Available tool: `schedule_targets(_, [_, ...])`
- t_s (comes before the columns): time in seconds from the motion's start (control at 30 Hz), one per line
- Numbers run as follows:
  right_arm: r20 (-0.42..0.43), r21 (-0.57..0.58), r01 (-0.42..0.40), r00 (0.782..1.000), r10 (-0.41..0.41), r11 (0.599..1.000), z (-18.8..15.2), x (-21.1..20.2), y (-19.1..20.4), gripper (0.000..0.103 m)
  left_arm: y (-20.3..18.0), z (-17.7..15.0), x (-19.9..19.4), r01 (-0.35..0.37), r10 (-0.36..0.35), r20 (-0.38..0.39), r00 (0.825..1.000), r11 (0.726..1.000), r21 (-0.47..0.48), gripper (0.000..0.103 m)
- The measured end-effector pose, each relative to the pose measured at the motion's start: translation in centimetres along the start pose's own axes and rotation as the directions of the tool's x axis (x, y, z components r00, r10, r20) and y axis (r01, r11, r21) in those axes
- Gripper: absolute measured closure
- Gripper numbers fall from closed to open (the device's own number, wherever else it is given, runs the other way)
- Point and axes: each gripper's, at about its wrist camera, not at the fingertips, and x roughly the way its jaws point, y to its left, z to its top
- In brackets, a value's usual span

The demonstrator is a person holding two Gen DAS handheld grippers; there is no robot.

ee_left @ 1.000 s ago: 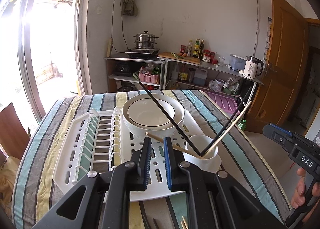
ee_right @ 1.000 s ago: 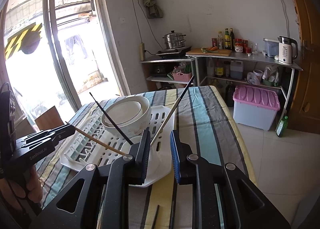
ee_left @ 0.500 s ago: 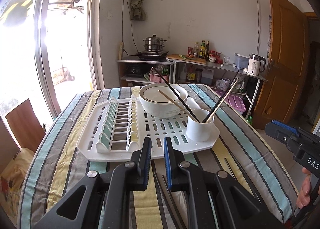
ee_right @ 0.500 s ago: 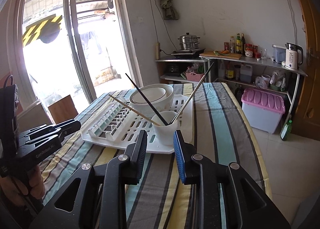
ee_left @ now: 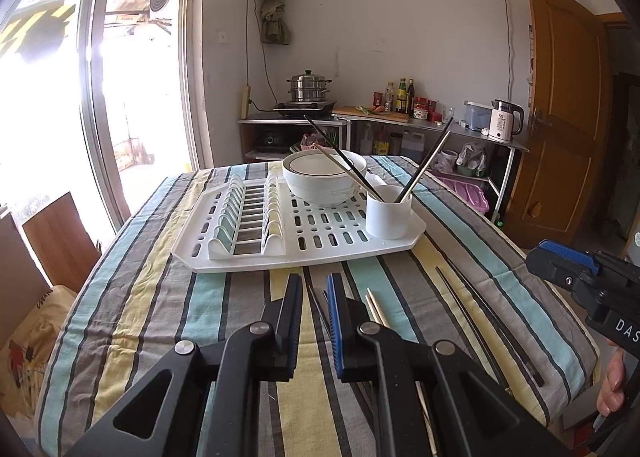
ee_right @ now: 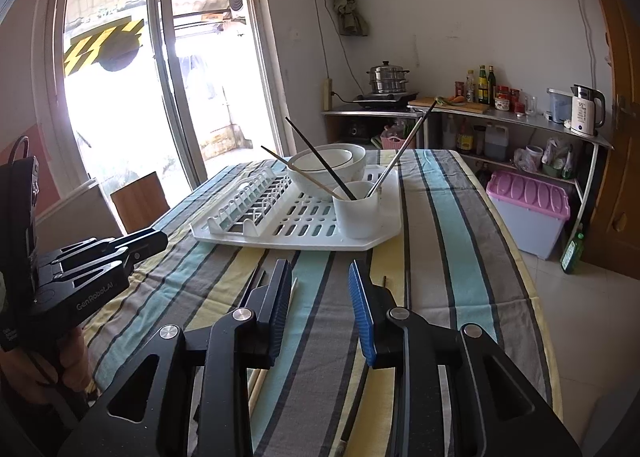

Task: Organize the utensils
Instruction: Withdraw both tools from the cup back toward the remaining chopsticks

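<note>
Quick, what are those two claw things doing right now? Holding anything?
Left gripper: fingers slightly apart, holding nothing.
Right gripper: fingers have just been opening, nothing between them.

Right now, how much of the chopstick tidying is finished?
Partly done: three chopsticks already stand in the white cup on the drying rack. Nothing is in hand; the left tongs and the right tongs are both empty, the right having just been opening. Left: several loose chopsticks lying on the striped tablecloth.
</note>
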Motion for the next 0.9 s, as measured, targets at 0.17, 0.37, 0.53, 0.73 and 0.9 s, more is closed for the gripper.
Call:
schedule_targets(0.17, [-0.019, -0.009, 0.010, 1.000, -0.010, 1.000, -1.6, -0.7, 0.2, 0.072, 0.3, -2.0, -0.6, 0.038, -0.038, -0.018, 0.999, 0.999, -0.027, 0.091])
schedule_targets(0.37, [-0.049, -0.007, 0.016, 0.999, -0.016, 1.000, -2.9, -0.8, 0.2, 0.072, 0.7, -3.6, -0.7, 0.065, -0.066, -0.038, 0.997, 0.998, -0.027, 0.091])
schedule_targets(0.53, [-0.063, 0.008, 0.026, 0.998, -0.025, 1.000, -3.3, -0.4, -0.3, 0.072, 1.0, -4.0, 0.3, 0.084, -0.087, -0.067, 0.994, 0.995, -0.045, 0.091])
schedule_targets(0.73, [-0.088, 0.011, 0.036, 0.996, -0.035, 0.999, -3.3, 0.7, -0.8, 0.072, 1.1, -4.2, 2.3, 0.091, -0.097, -0.115, 0.989, 0.994, -0.058, 0.091])
schedule_targets(0.9, [-0.111, 0.005, 0.047, 0.993, -0.046, 0.999, -3.3, 2.1, -1.2, 0.072, 1.2, -3.9, 4.8, 0.098, -0.107, -0.167, 0.980, 0.993, -0.064, 0.091])
